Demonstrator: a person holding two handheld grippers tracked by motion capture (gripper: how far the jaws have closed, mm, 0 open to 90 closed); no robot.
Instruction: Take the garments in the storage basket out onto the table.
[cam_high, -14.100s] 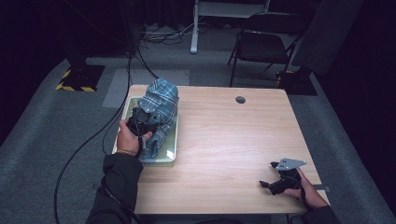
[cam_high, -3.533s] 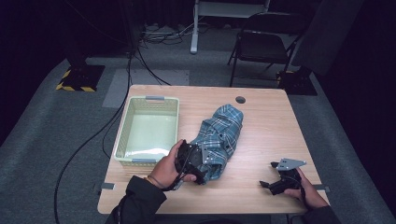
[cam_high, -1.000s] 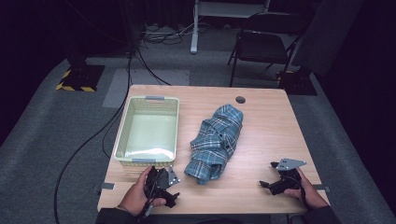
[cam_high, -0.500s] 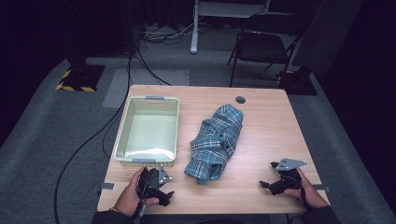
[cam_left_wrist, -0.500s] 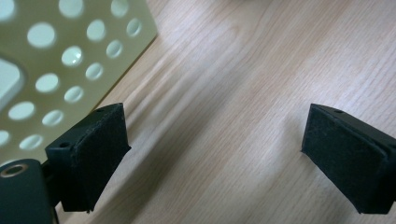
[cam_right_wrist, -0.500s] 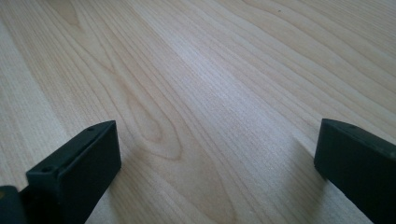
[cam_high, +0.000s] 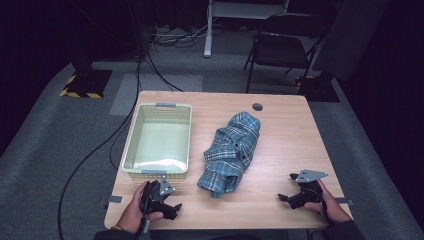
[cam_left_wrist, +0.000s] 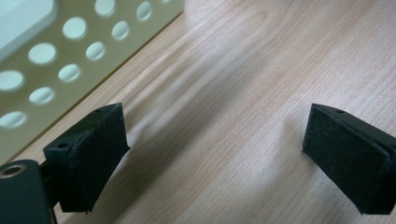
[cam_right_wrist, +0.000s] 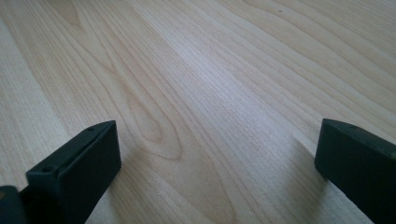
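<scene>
**Shirt out on the table, both claws resting empty**

The table (cam_high: 280, 200) is carrying everything, and both claws are sitting low over its near edge. Ahead of the left claw (cam_high: 172, 207) and just off to its left side, the pale green basket (cam_high: 131, 145) is standing empty; in the left gripper view its holed wall (cam_left_wrist: 56, 60) is showing close beside the left jaw. The plaid shirt (cam_high: 231, 152) is lying bunched in a long heap between the two claws and farther from the person, just to the right of the left claw and well to the left of the right claw (cam_high: 284, 197).

The left claw is standing with its jaws wide apart, nothing between them but bare wood. The right claw is likewise spread wide over bare wood, gripping nothing.

The work in hand is probably spreading or folding the shirt. To do that well, each claw is best sent toward a separate edge of the cloth rather than the thick middle, coming in low and level so that one jaw slides under a single layer. Pinching a collar or hem is giving more control than grabbing a wad, and the basket's near wall is worth steering clear of.
</scene>
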